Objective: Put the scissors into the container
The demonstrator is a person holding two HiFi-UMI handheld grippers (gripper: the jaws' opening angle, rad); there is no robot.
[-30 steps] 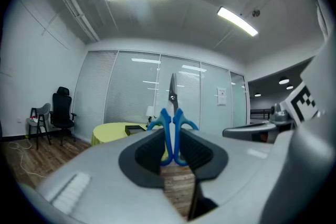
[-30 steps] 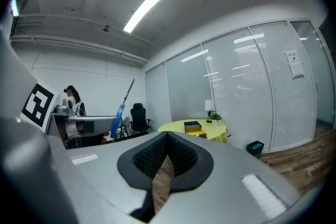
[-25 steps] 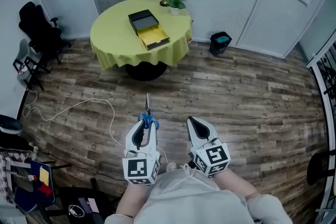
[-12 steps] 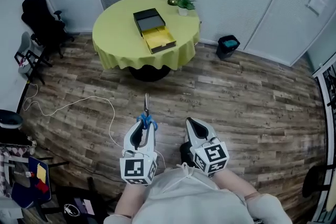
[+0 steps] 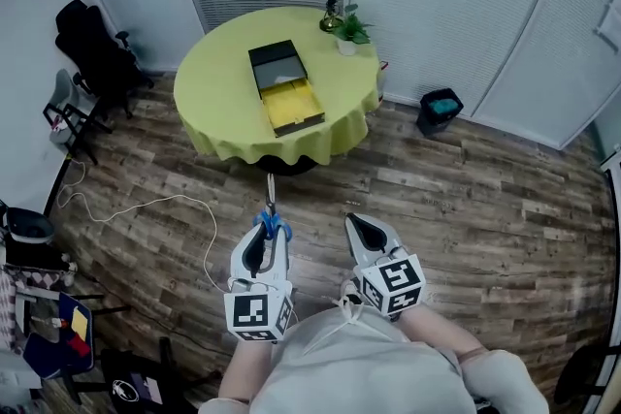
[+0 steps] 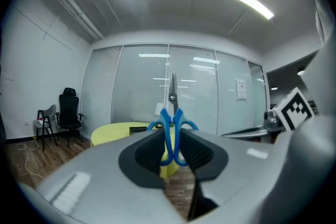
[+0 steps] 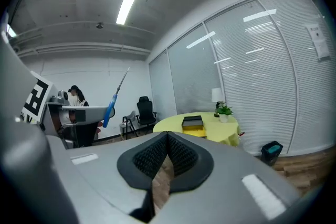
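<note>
Closer now looms the far table (image 5: 218,102); my left gripper (image 5: 270,233) pinches the scissors (image 5: 272,208), my right gripper (image 5: 361,233) is pressed together, and a walking jolt could shake them loose.

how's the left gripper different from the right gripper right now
The left gripper clamps the scissors by their blue handles, blades pointing ahead; the right gripper holds nothing. The left gripper's jaws stand apart around the handles; the right gripper's jaws are closed together. Both point toward the yellow table.

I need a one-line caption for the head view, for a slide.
Left gripper holds blue scissors, blades pointing toward the container on the yellow table; right gripper shut, empty.
</note>
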